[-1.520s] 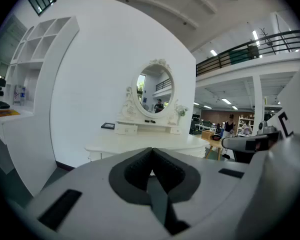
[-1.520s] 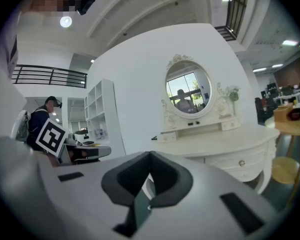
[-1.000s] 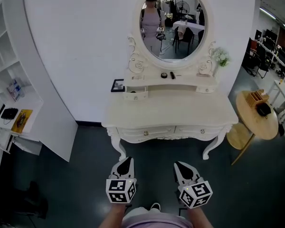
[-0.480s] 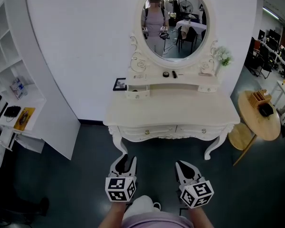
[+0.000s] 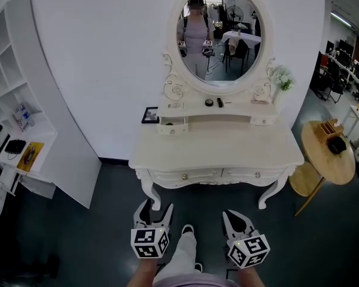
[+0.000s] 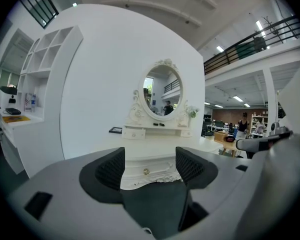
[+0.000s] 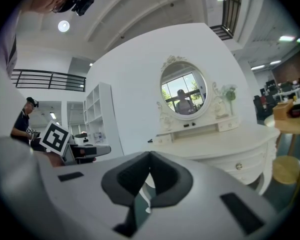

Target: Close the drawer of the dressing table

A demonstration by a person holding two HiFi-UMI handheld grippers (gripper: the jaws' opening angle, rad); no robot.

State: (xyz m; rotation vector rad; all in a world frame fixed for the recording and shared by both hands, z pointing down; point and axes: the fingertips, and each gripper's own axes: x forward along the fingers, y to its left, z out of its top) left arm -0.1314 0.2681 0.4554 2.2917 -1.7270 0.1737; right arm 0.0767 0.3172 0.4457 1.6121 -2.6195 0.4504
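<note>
We face a white wall [image 5: 96,52], and at 9 o'clock a tall white shelving unit [image 5: 24,100] curves along it with small things in its lower compartments. At 12 o'clock, straight ahead of us, stands the cream dressing table [image 5: 215,145], its carved legs on the dark floor [image 5: 107,220]. An oval mirror [image 5: 220,34] rises from its back edge and reflects a person holding both tools. At 3 o'clock of the dressing table, just beside its right end, sits a round wooden side table [image 5: 323,166] carrying a wooden organiser and a dark object. Both grippers hang at 6 o'clock, well apart from the furniture and above the floor. The left gripper [image 5: 156,207] has its jaws spread wide and opening, with nothing between the pads [image 6: 112,166]; only the distant table front shows through the gap. The right gripper [image 5: 230,215] has its jaws brought fully together on nothing. The small drawer [image 5: 172,126] sits under the left end of the raised shelf below the mirror, at about 11 o'clock on the table top, and it appears to stand out a little from its housing, though the view is too far off for us to be sure. A dark picture frame [image 5: 149,115] leans at 9 o'clock of that drawer, and a pale flower spray [image 5: 282,76] stands at 3 o'clock of the mirror.
</note>
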